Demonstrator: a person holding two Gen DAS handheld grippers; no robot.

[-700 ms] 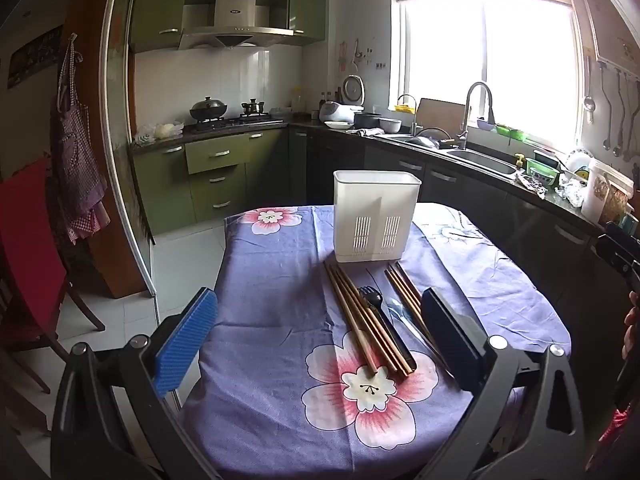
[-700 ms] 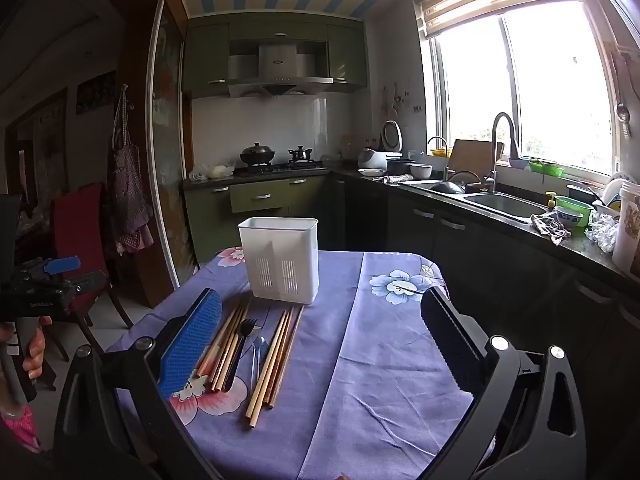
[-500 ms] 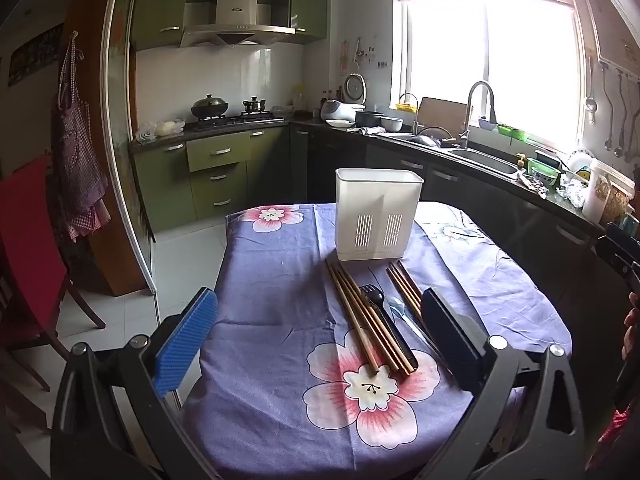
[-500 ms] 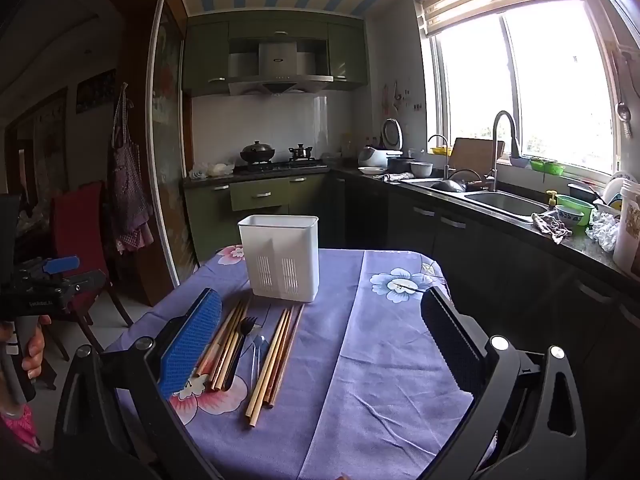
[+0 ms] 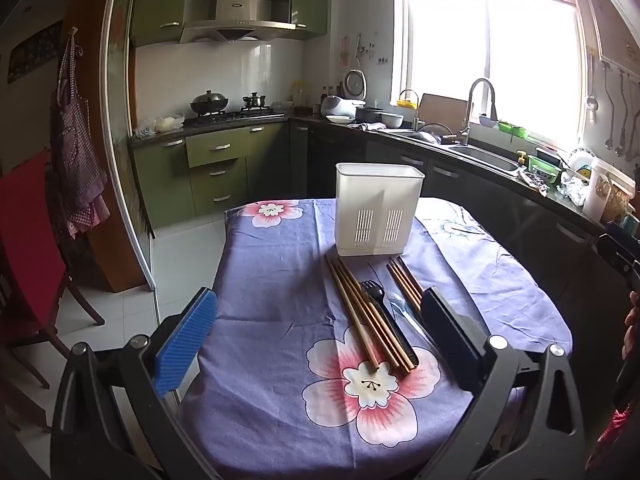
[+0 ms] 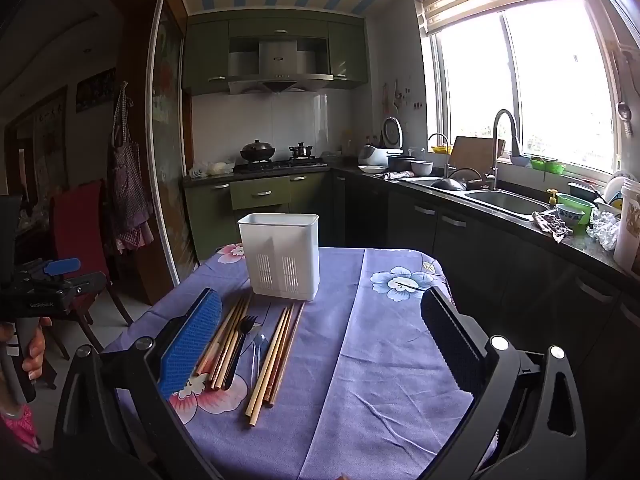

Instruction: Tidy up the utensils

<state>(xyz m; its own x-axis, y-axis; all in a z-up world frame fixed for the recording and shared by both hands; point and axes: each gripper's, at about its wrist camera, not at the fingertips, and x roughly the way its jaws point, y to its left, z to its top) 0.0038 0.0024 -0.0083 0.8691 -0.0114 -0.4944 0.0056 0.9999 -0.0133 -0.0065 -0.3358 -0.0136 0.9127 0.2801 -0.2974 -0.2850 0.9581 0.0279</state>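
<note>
Purple floral tablecloth (image 5: 272, 280) across centre and lower frame in both views. White slotted caddy (image 5: 378, 210) upright at frame centre in the left view, left of centre in the right view (image 6: 282, 254), at the far part of the cloth. Left gripper (image 5: 320, 328) low in frame, fingers spread wide, nothing between the pads. Right gripper (image 6: 320, 336) likewise spread wide, pinching nothing, low in its frame. Chopsticks (image 5: 362, 312) flat on the cloth just below the caddy in two bundles, second bundle (image 5: 404, 282) to the right. Black fork (image 5: 376, 294) between the bundles, beside a clear spoon (image 6: 259, 346), both lying flat.
</note>
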